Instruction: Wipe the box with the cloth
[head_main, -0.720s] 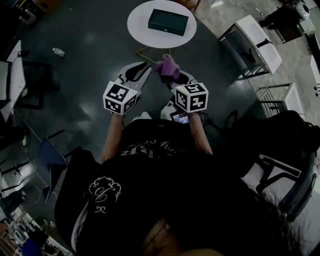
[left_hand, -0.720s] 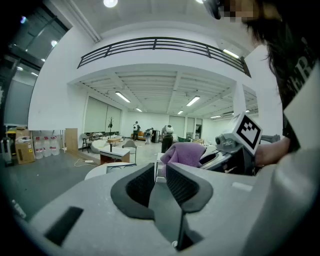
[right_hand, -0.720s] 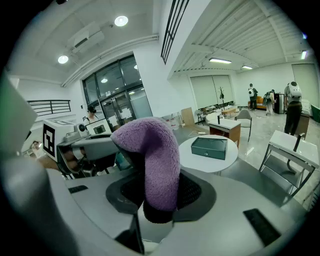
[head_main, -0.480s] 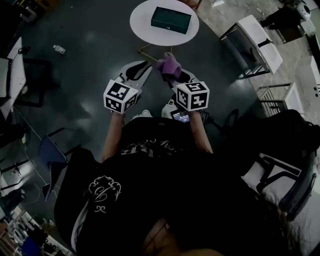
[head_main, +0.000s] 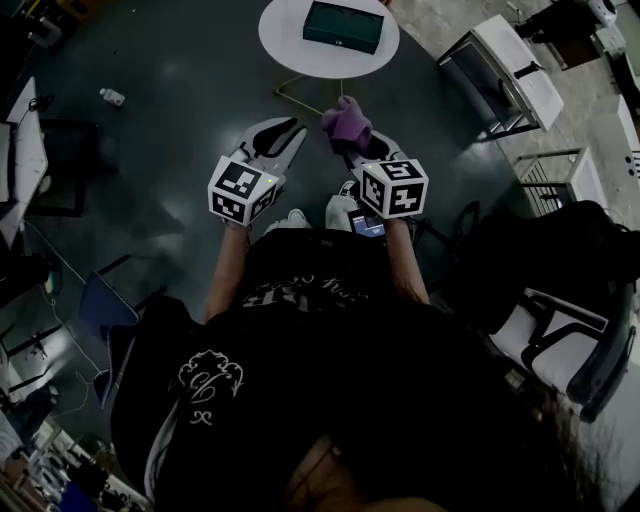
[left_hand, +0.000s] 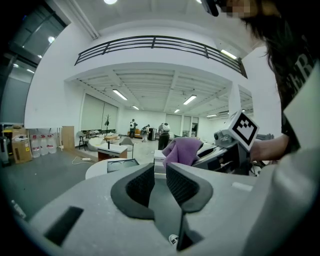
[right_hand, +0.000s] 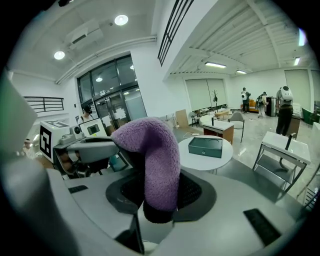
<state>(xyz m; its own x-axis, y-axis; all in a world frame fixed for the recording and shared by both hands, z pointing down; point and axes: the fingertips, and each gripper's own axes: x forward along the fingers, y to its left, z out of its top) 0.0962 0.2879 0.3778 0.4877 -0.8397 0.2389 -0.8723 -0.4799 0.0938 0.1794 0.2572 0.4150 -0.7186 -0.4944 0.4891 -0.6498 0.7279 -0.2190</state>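
The dark green rectangular box (head_main: 342, 26) lies flat on a small round white tabletop (head_main: 285, 42), near its middle, well ahead of both my jaws and touched by neither. From the head view it sits at the top of the picture, with a stretch of dark grey floor (head_main: 180, 90) between the tabletop's near edge and my two grippers.

My right gripper (right_hand: 159, 192) is clamped on a purple fluffy cloth (right_hand: 156, 155). The cloth is pinched low down between the two dark ribbed pads, rises upright out of the jaws and then curls over to my left in a thick hooked fold. In the right gripper view the box shows just to the right of that fold, further off on the tabletop, so the cloth is held in the air short of the box and apart from it.

My left gripper (left_hand: 160, 176) holds nothing. Its jaws stand only narrowly apart, a slim gap showing between the dark pads, with nothing in that gap. It hangs beside the right gripper, both at about the same height in front of my body, the two close but not touching. In the left gripper view the cloth and the right gripper's marker cube appear just to the right of my left jaws.
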